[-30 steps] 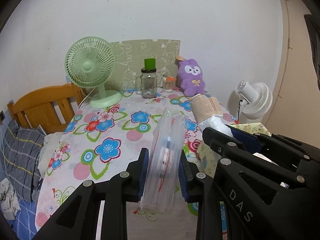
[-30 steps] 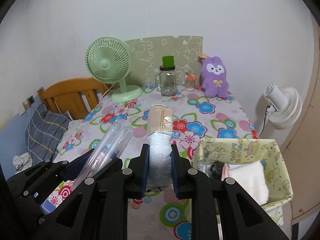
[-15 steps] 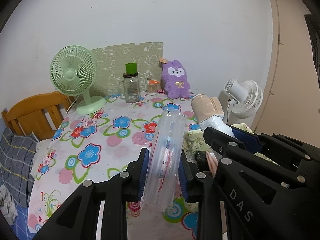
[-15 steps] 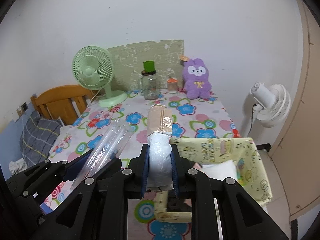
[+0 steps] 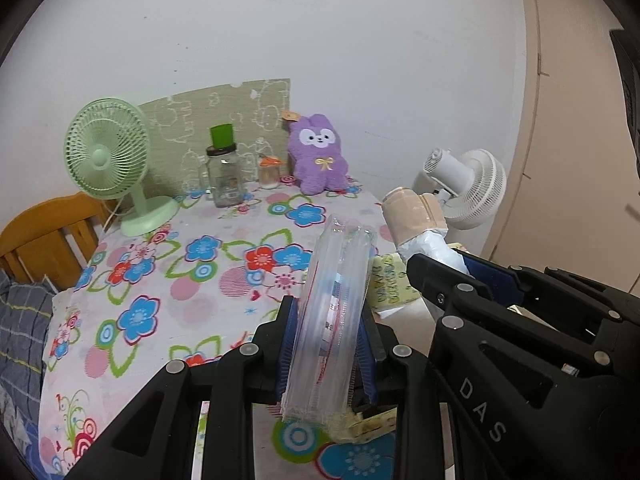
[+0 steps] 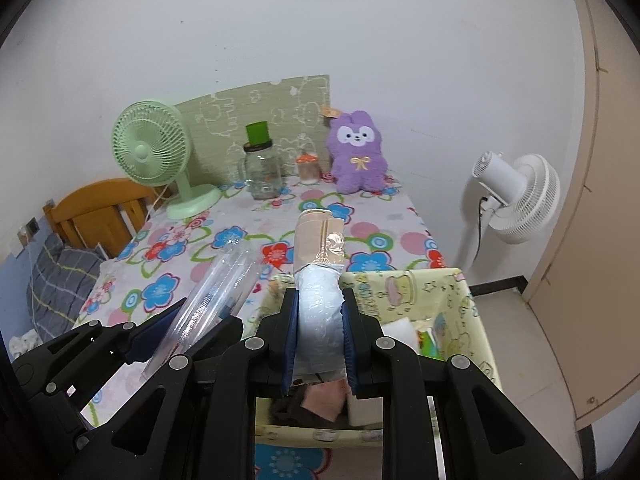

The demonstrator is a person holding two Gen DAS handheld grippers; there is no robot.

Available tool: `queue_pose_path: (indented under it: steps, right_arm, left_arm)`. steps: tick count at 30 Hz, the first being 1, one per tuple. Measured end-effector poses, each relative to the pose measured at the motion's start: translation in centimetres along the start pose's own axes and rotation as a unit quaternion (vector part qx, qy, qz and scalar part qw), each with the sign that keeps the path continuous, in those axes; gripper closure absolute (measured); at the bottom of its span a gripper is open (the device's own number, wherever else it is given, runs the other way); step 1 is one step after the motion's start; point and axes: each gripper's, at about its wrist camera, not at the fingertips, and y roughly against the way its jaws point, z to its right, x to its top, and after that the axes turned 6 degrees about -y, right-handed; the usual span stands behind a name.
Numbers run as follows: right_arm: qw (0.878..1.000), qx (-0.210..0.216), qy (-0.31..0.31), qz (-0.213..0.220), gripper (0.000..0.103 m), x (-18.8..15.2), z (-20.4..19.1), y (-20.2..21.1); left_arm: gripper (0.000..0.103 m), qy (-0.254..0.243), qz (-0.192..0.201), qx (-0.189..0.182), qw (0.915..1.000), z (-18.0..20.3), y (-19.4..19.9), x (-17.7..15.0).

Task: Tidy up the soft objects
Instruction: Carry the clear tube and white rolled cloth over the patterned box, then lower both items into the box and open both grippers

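My left gripper (image 5: 328, 344) is shut on a clear plastic packet (image 5: 334, 304) that sticks up between its blue pads; the same packet (image 6: 212, 300) shows at the left of the right wrist view. My right gripper (image 6: 319, 332) is shut on a soft roll (image 6: 318, 276), pale blue near the pads and beige at the far end, wrapped in clear film. It hangs over a yellow patterned fabric bin (image 6: 444, 292) that holds white and pink cloth items. The roll (image 5: 416, 224) also shows in the left wrist view, right of the packet.
The flowered tablecloth (image 5: 168, 280) carries a green desk fan (image 5: 108, 160), a glass jar with a green cap (image 5: 224, 176), a small orange-lidded jar (image 5: 269, 172) and a purple plush rabbit (image 5: 320, 156) along the wall. A white floor fan (image 6: 516, 196) stands right; a wooden headboard (image 6: 100, 212) left.
Both grippers have carried their loads rightward across the table. The yellow bin now lies under the right gripper, and the table's things have slid left in both views.
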Motion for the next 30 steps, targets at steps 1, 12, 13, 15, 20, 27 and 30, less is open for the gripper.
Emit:
queue_pose_path:
  steps: [1,12,13,15,20,27,30]
  right_arm:
    - [1.0,-0.002,-0.002,0.0,0.08,0.0,0.4,-0.1]
    - [0.999,-0.021,-0.024,-0.013,0.08,-0.2,3.7,-1.4]
    - [0.999,-0.023,-0.026,-0.015,0.08,-0.2,4.0,-1.5]
    - [0.999,-0.026,-0.03,-0.018,0.08,-0.3,4.7,-1.9]
    - [0.998,-0.036,-0.037,-0.027,0.08,-0.7,5.9,-2.7]
    - [0.997,-0.039,-0.044,-0.043,0.08,-1.0,7.1,-4.1]
    - [0.997,-0.035,-0.046,-0.049,0.08,-1.2,7.4,-4.5]
  left_arm:
    - [0.075,-0.002,-0.001,-0.003,1.0,0.3,-0.2,0.1]
    - [0.075,-0.018,-0.016,-0.033,0.9992,3.0,-2.6,0.4]
    - [0.075,-0.019,-0.018,-0.036,0.999,3.3,-2.9,0.4]
    - [0.075,-0.021,-0.023,-0.04,0.9987,3.7,-3.3,0.4]
    - [0.075,-0.028,-0.035,-0.048,0.9978,4.7,-4.6,0.2]
    - [0.072,-0.03,-0.053,-0.056,0.9966,5.3,-6.2,0.0]
    - [0.066,-0.024,-0.061,-0.049,0.9967,5.1,-6.9,-0.1]
